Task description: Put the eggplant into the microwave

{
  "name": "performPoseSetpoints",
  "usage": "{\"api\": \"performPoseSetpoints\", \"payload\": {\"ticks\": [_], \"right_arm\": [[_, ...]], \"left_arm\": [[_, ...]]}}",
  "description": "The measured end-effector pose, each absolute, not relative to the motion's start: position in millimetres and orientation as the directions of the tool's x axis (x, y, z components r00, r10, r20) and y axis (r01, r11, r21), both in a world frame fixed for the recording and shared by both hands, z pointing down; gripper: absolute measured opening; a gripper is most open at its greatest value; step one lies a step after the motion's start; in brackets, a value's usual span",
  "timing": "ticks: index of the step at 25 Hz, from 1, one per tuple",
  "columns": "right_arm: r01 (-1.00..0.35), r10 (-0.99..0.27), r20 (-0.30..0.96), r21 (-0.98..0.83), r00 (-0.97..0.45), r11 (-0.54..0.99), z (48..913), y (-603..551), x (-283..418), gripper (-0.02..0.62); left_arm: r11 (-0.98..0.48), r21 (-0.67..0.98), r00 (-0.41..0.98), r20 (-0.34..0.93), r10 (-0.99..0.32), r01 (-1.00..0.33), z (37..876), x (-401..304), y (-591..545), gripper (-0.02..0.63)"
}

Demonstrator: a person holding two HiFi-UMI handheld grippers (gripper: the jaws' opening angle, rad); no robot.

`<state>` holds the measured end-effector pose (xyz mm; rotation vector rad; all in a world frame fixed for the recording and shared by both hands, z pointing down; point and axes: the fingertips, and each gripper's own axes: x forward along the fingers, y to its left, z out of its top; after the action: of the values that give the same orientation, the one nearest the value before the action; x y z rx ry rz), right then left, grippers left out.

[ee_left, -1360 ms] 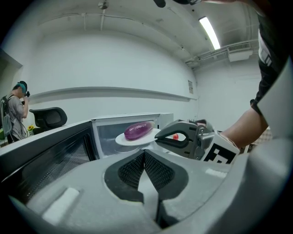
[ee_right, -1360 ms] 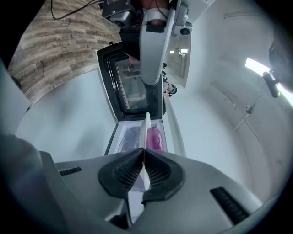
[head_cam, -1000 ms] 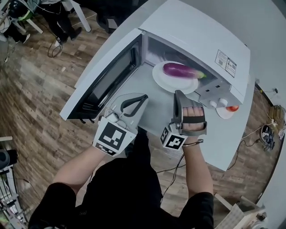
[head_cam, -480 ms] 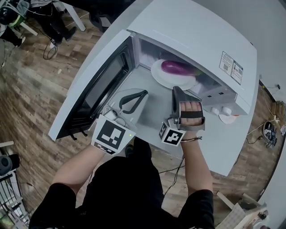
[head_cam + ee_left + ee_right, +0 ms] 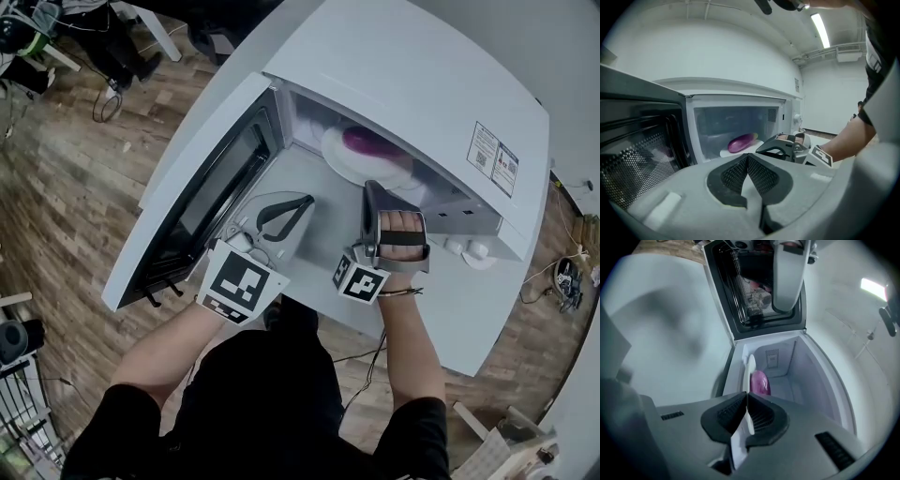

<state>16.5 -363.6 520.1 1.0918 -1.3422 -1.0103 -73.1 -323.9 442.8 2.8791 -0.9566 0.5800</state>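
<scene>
Nearest: left gripper, jaws together on nothing, beside the open microwave door. Next: right gripper, clamped on the rim of the white plate. Farthest: eggplant, lying on that plate inside the microwave.

The white table bears the open microwave, door swung wide.

Microwave cavity open, door leftward
</scene>
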Motion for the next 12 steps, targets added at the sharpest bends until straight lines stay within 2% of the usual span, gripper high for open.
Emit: {"api": "performPoseSetpoints", "payload": {"ticks": [7,10,12], "right_arm": [[-0.178,-0.943,0.332,0.927,-0.017,0.329,523.4,-376.3,13.2,0.029],[-0.216,-0.927,0.373,0.902,-0.046,0.374,522.8,-375.6,7.7,0.124],[-0.229,-0.926,0.372,0.898,-0.065,0.377,519.8,-374.0,5.0,0.127]], "left_arm": [[-0.807,-0.053,0.734,0.385,-0.56,-0.588,445.2,-73.5,-328.1,0.009],[-0.801,-0.05,0.728,0.386,-0.566,-0.596,443.3,-76.7,-332.9,0.009],[-0.799,-0.045,0.726,0.391,-0.566,-0.599,443.0,-77.6,-334.7,0.009]]}}
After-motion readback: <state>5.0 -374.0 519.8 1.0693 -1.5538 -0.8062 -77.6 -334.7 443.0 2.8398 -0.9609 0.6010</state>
